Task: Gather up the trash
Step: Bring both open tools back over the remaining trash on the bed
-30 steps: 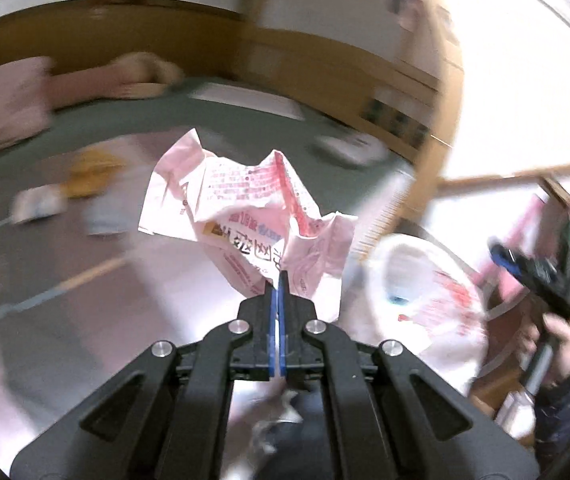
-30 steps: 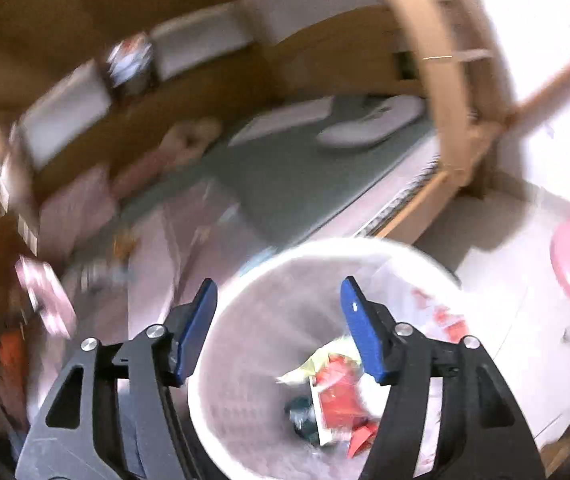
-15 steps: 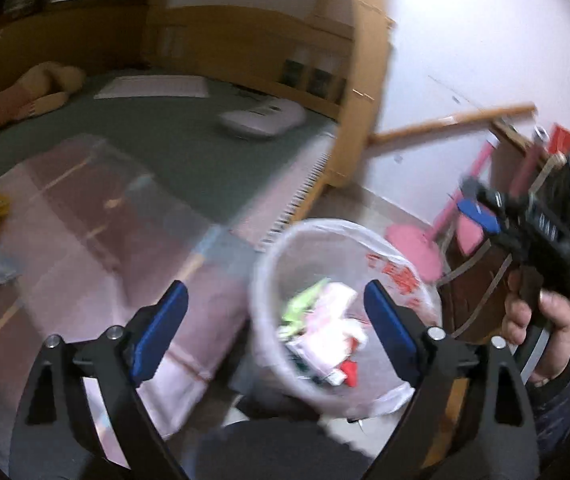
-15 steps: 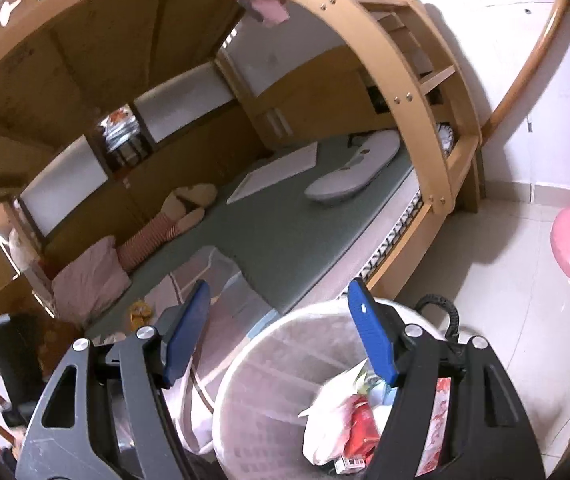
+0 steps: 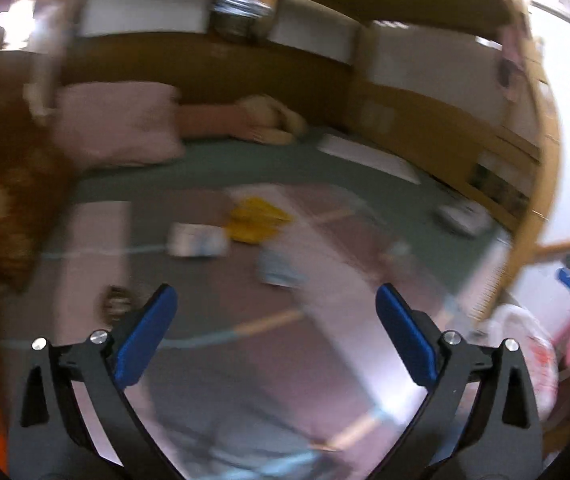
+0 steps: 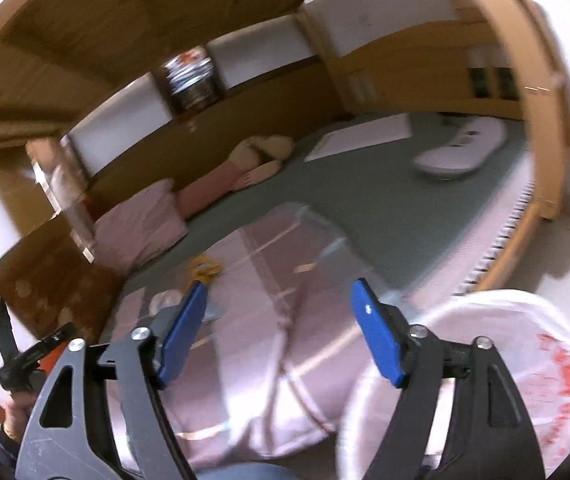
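Observation:
My left gripper (image 5: 275, 334) is open and empty above the pink blanket (image 5: 325, 320) on the bed. Ahead of it lie a yellow wrapper (image 5: 255, 220), a white packet (image 5: 197, 240) and a pale blue scrap (image 5: 281, 270). The white bin with a plastic liner (image 5: 525, 356) stands at the right edge of the left wrist view. My right gripper (image 6: 279, 330) is open and empty, with the bin (image 6: 497, 352) just to its right. The yellow wrapper (image 6: 205, 270) and a white packet (image 6: 165, 300) show beyond its left finger.
A pink pillow (image 5: 117, 124) and a plush toy (image 5: 269, 116) lie at the head of the green mattress (image 6: 365, 184). A white board-shaped object (image 6: 461, 152) lies on the mattress. The wooden bed frame (image 6: 541, 120) arches on the right.
My left gripper let the crumpled pink paper go into the bin and opened, then swung left over the bed. My right gripper turned from the bin toward the bed.

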Demonstrator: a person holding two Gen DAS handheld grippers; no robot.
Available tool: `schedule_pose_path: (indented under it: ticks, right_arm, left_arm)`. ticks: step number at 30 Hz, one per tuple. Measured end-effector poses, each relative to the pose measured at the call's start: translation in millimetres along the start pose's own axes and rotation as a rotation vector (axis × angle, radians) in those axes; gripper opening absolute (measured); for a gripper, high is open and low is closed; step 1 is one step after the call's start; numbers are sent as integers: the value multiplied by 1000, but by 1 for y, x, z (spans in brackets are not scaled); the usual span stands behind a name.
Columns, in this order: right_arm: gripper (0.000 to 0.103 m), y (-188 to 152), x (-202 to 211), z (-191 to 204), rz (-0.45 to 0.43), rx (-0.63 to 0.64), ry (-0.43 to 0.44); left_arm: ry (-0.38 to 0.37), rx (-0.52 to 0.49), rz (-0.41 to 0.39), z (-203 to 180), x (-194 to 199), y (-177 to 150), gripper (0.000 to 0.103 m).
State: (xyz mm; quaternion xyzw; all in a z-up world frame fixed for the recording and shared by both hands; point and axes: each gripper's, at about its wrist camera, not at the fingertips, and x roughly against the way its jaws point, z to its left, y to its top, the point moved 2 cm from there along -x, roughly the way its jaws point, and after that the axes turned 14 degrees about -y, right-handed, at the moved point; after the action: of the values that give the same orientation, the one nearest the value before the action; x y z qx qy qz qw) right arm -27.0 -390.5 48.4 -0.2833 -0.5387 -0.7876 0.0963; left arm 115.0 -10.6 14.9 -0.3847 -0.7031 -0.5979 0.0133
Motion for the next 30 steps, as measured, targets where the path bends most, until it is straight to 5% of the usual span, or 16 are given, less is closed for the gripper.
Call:
schedule_pose_path:
  ticks: [4,12,16,19,22,30]
  right_arm:
    - [78,-8,-42,100,27,152,75]
    - [78,-16,-111,217,69,285,116]
    - [78,-44,-136,226,60,339,67]
    - [78,-69,-160,226,222,388,27]
    - [78,-64,-155,227,164,406,41]
    - [78,-72,-205,252,189,504,-9]
  left_arm:
    - [118,83,54,39,-7,-13,99]
    - [122,85,46,43,1,-17,99]
    - [124,100,53,45,-3,-18,99]
    - [119,117,58,47,-5,-18,99]
    - [118,127,60,46,-8,-18,99]
    - [114,125,95,43,-23,-20,99]
